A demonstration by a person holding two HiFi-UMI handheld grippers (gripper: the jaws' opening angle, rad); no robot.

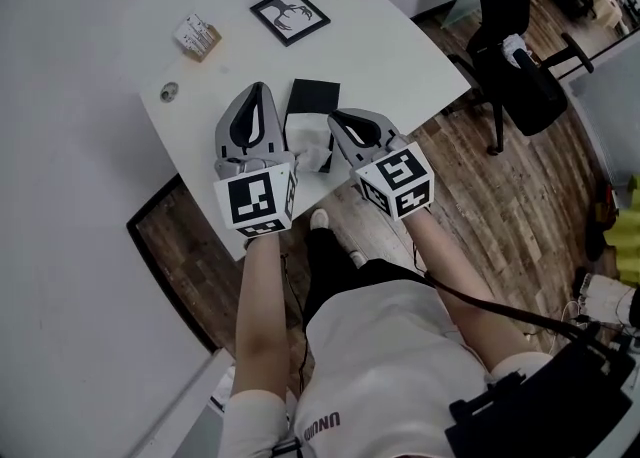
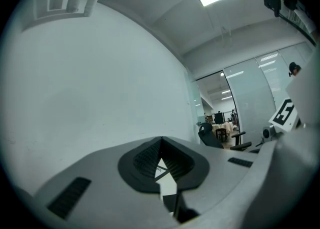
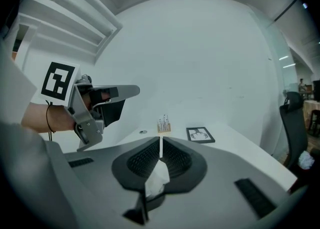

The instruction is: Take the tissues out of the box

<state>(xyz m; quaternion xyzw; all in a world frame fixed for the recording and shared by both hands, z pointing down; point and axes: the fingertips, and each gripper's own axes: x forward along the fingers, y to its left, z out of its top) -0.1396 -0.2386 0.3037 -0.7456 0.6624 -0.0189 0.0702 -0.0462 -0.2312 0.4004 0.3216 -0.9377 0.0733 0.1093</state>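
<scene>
On the white table (image 1: 120, 6) lies a black tissue box (image 1: 316, 95) with white tissue (image 1: 303, 136) spilling from its near side. My right gripper (image 1: 334, 116) is just right of the box, shut on a crumpled white tissue (image 3: 157, 179) that sits low between its jaws. My left gripper (image 1: 258, 88) hovers left of the box, raised and pointing up at the wall. Its jaws (image 2: 161, 142) meet at the tips with nothing seen between them. The right gripper view shows the left gripper (image 3: 131, 91) up at the left.
A black-framed picture (image 1: 290, 16) and a small wooden holder (image 1: 198, 36) lie at the far side of the table, with a small round disc (image 1: 168, 92) at the left edge. A black office chair (image 1: 512, 56) stands on the wooden floor to the right.
</scene>
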